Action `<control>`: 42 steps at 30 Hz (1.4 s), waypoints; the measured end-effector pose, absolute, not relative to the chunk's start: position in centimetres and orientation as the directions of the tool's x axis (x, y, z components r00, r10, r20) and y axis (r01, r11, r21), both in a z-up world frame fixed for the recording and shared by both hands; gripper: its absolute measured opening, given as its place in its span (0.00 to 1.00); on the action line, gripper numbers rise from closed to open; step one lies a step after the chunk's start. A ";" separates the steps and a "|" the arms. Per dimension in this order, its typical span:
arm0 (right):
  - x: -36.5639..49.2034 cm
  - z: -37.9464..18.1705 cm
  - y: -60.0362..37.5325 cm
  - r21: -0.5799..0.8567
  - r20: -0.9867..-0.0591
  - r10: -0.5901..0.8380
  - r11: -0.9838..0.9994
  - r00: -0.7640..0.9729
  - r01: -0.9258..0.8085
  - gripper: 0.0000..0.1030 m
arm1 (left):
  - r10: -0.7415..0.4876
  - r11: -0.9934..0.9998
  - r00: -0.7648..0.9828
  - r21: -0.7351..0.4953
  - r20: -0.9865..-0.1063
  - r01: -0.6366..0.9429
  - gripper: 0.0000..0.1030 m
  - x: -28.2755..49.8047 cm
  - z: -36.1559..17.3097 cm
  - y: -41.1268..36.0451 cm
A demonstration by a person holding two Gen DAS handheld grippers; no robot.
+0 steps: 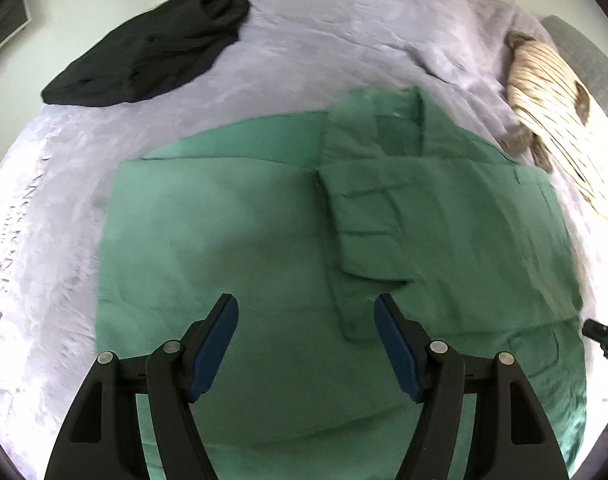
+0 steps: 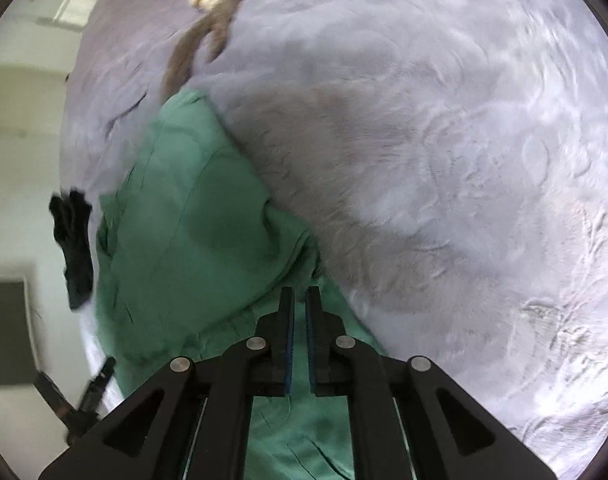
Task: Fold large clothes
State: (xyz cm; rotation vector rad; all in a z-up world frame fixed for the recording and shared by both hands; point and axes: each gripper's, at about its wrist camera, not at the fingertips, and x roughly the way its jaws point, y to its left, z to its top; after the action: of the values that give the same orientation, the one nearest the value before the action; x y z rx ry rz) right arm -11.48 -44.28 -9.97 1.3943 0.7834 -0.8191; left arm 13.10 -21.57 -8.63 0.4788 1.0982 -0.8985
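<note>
A green shirt [image 1: 244, 240] lies spread on the grey bed cover [image 1: 323, 40], collar toward the far side and one sleeve folded across its front. My left gripper [image 1: 305, 312] hovers open and empty over the shirt's near half. In the right wrist view the green shirt [image 2: 192, 224] has a raised, bunched edge, and my right gripper [image 2: 300, 294] is shut on that green fabric at the shirt's edge. The right gripper also shows at the right edge of the left wrist view [image 1: 603, 334].
A black garment [image 1: 152, 48] lies crumpled at the far left of the bed. A cream striped garment [image 1: 559, 120] lies at the far right beside a grey pillow [image 1: 583, 52]. The bed cover [image 2: 443, 160] fills the right wrist view. White floor lies beyond the bed's left edge.
</note>
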 end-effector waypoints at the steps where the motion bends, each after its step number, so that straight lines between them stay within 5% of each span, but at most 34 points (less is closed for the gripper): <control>1: -11.1 -9.6 -44.0 0.507 -0.861 -0.032 0.035 0.508 0.861 0.06 | -0.379 0.569 0.162 -0.092 -0.911 0.817 0.69 12.8 -8.9 -21.8; 9: -7.6 -8.8 -43.0 0.455 -0.883 -0.025 0.206 0.469 0.867 0.06 | -0.322 0.607 0.152 -0.081 -0.934 0.791 0.69 12.9 -12.2 -22.3; 24: -12.1 -8.9 -40.2 0.460 -0.887 0.039 0.145 0.459 0.876 0.07 | -0.191 0.607 0.185 0.032 -0.964 0.794 0.69 9.9 -9.9 -15.1; 27: -12.4 -8.7 -39.0 0.460 -0.888 0.062 0.154 0.456 0.874 0.07 | -0.178 0.620 0.160 0.016 -0.971 0.785 0.95 8.7 -9.8 -13.8; 32: -12.6 -8.6 -37.2 0.477 -0.879 0.108 0.149 0.465 0.866 0.07 | -0.167 0.630 0.160 0.020 -0.973 0.776 0.97 6.5 -9.0 -11.7; 33: -12.5 -8.6 -36.9 0.484 -0.874 0.120 0.146 0.470 0.863 0.11 | -0.164 0.632 0.148 0.012 -0.975 0.775 0.97 6.2 -8.9 -11.4; 35: -12.4 -8.7 -36.3 0.496 -0.867 0.142 0.136 0.478 0.858 0.37 | -0.155 0.634 0.133 0.005 -0.979 0.773 0.97 5.6 -8.8 -10.8; 36: -12.3 -8.6 -36.1 0.498 -0.865 0.147 0.134 0.480 0.857 0.64 | -0.151 0.635 0.129 0.004 -0.980 0.773 0.97 5.3 -8.7 -10.4; 37: -12.2 -8.4 -35.7 0.504 -0.861 0.147 0.135 0.486 0.853 0.72 | -0.146 0.635 0.126 0.005 -0.981 0.773 0.97 5.0 -8.6 -10.1; 42: -11.2 -7.7 -34.4 0.524 -0.848 0.179 0.156 0.498 0.837 0.72 | -0.129 0.643 0.098 -0.008 -0.987 0.766 0.97 3.4 -7.9 -7.6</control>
State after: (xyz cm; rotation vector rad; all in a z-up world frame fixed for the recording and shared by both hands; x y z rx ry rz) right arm -11.18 -34.37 -7.74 1.3622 0.9786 -0.5996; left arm 3.39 -7.64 -7.87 0.6052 1.3150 -0.7249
